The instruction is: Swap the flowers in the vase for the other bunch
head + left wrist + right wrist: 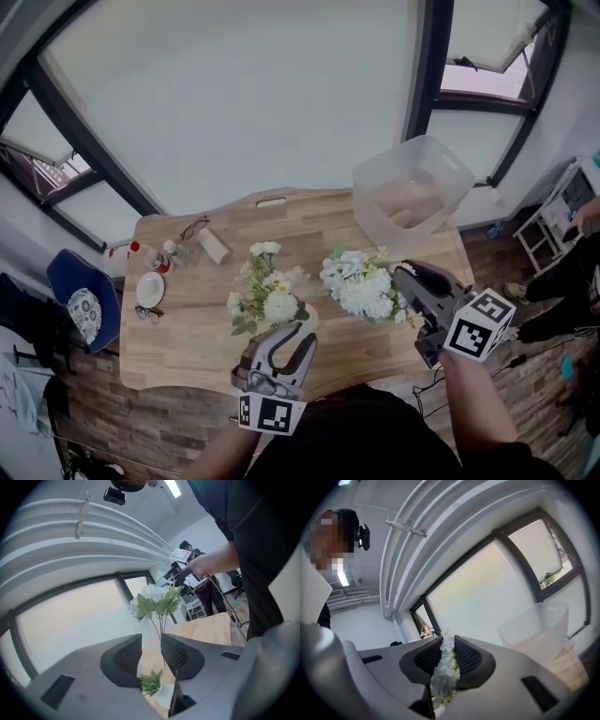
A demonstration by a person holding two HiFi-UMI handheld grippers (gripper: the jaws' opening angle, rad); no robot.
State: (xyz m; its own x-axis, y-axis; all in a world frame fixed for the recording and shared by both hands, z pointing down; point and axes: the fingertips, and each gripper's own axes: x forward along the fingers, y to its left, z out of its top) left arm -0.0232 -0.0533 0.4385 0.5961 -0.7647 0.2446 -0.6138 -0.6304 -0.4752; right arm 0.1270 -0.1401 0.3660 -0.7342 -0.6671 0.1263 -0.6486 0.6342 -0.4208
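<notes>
On the wooden table (pixel 197 347) a bunch of white and yellow flowers (pixel 265 292) lies left of centre. A fuller white bunch (pixel 361 286) is to its right, and my right gripper (pixel 405 275) is shut on it; white blossoms (pixel 446 667) fill the gap between its pads. My left gripper (pixel 292 330) is at the table's front edge, by a small white vase (pixel 307 317). In the left gripper view thin stems (pixel 161 625) rise between the jaws to white flowers (pixel 157 597). The pads stand apart from the stems, and the vase top (pixel 165 696) shows low between the jaws.
A clear plastic bin (pixel 412 192) stands at the table's far right corner. Glasses (pixel 194 226), small bottles (pixel 155 258) and a white plate (pixel 150 289) sit at the left end. A blue chair (pixel 82 300) is left of the table, and a person (pixel 572 272) stands at the right.
</notes>
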